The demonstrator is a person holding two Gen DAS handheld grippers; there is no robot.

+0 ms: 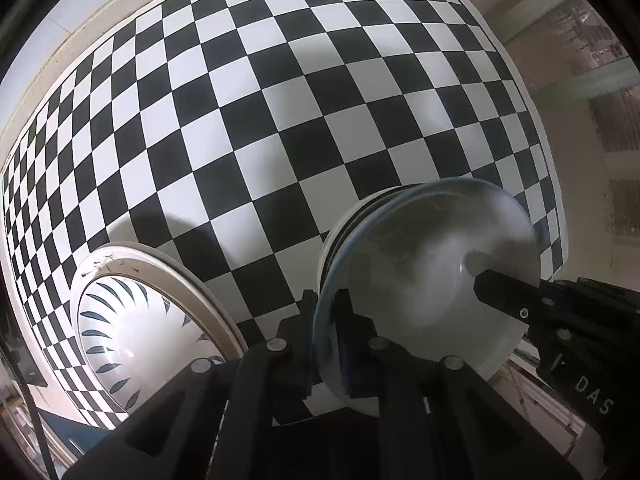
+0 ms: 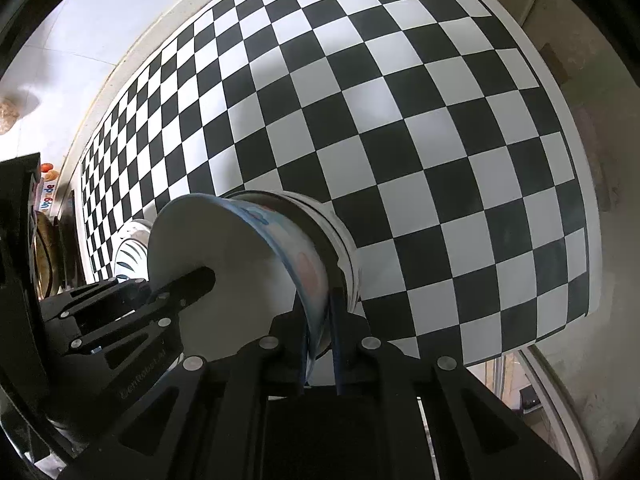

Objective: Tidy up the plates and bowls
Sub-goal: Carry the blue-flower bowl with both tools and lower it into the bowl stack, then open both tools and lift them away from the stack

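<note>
Bowl (image 1: 432, 280) sits held at its rim by both tools, directly above a white bowl (image 1: 340, 236) that stands on the checkered tablecloth (image 1: 240, 120). Left gripper (image 1: 324, 320) is clamped on the near rim of the bowl, 1 finger inside and 1 outside. Right gripper (image 2: 320, 320) is clamped on the opposite rim in the same way. A patterned plate (image 1: 132, 320) lies on the tablecloth just beside the white bowl, apart from it. The held bowl looks like glazed ceramic: stiff, smooth, likely slippery and breakable. Judgement: the rim is the only practical hold, and 2 opposed grips keep it level for stacking.
</note>
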